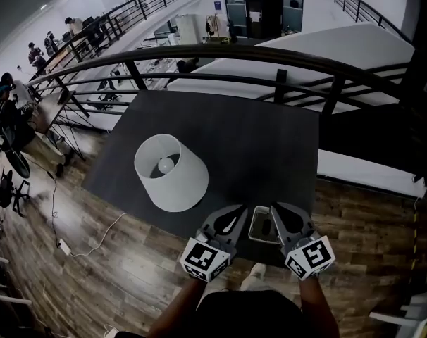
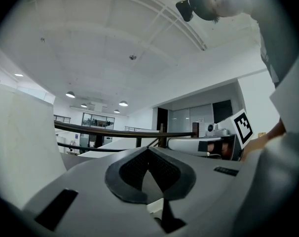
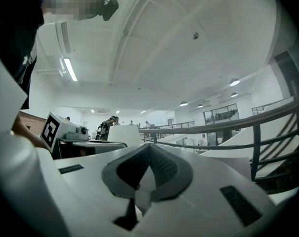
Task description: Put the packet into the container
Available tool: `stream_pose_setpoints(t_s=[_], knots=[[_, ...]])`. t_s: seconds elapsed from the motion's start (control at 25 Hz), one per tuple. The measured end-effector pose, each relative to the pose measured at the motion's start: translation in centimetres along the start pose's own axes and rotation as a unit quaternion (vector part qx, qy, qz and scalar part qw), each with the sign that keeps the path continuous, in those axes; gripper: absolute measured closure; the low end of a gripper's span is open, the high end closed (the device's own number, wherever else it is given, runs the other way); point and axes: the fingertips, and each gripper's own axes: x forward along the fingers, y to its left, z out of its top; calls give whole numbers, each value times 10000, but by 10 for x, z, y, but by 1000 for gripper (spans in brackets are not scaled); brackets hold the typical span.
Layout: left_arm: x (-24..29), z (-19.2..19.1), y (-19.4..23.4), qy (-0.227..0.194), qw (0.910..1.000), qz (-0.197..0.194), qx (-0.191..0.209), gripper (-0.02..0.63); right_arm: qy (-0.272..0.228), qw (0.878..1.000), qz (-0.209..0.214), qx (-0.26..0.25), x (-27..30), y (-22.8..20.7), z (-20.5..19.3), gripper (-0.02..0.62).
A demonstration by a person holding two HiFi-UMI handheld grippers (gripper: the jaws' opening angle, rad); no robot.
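**Flanking the packet, both grippers shut**

Seen from the head view, a small pale rectangular item, apparently the packet point(image 1: 259, 225), lies at the near edge of the dark table point(image 1: 256, 139). It sits directly between the two tools. The left gripper point(image 1: 240, 211) is just beside its left edge and the right gripper point(image 1: 276, 208) is just beside its right edge. Whether either one touches it cannot be told.

The left gripper view shows that tool's jaws point(image 2: 148, 152) pressed together at their tips with nothing gripped between them. The right gripper view shows the same for the right gripper point(image 3: 149, 150): its tips meet and nothing is gripped. Both tools point level across the tabletop toward the railing point(image 1: 270, 55).

The white tapered container point(image 1: 175, 182) stands on the table with its open mouth up. It is up and to the left of the left gripper, clear of both tools and apart from the packet. Its pale wall fills the left edge of the left gripper view point(image 2: 21, 142), and it appears farther off in the right gripper view point(image 3: 124, 132).
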Motion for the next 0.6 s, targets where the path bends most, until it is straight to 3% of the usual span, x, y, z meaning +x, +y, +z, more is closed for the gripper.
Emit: stream_pose_setpoints(t_s=[0.24,0.4,0.6], knots=[[16,-4,10,134,9997,200,-32,600,43,9997,205,86,13,-21,2,591],[17,-2,10,-4,9997,248,-91,600,52,9991,414,90,17,-27,1,591],[23,-7,10,270,9992,276,77,598,97,9987,466,155,22,-35,-2,591]])
